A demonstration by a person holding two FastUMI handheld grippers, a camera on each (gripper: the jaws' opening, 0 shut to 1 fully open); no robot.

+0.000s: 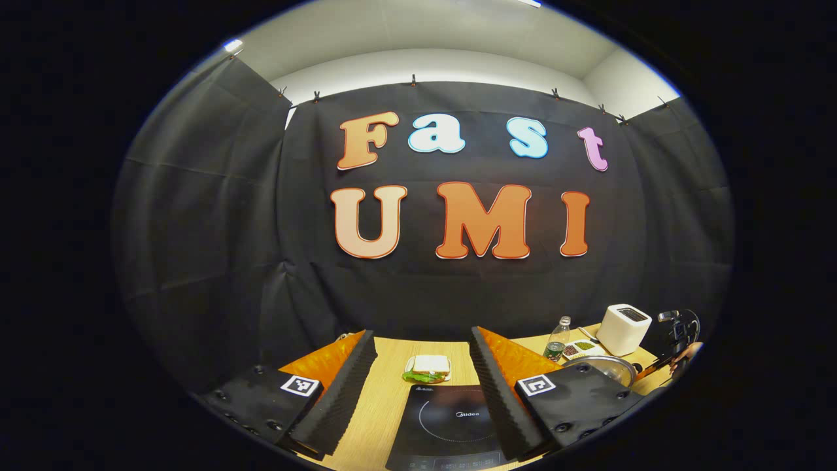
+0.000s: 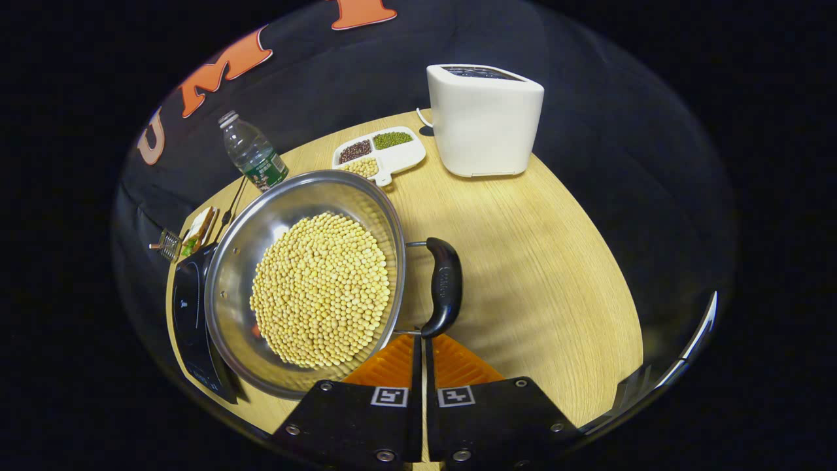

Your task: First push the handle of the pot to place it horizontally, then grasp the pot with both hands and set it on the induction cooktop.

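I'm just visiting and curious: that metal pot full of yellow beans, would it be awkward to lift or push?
Probably heavy for its size: the pot holds a deep heap of beans. The loose beans would likely shift or spill if it tilts. Its shiny steel wall looks slippery, so the black handle seems the safer grip.

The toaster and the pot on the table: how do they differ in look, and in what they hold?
The toaster is a white, boxy block standing upright, while the pot is a round, shiny metal bowl with a black handle. The pot lies open and holds yellow beans; the toaster shows nothing in its top slot. The pot is beside the cooktop; the toaster stands farther back. Both rest on the wooden table.
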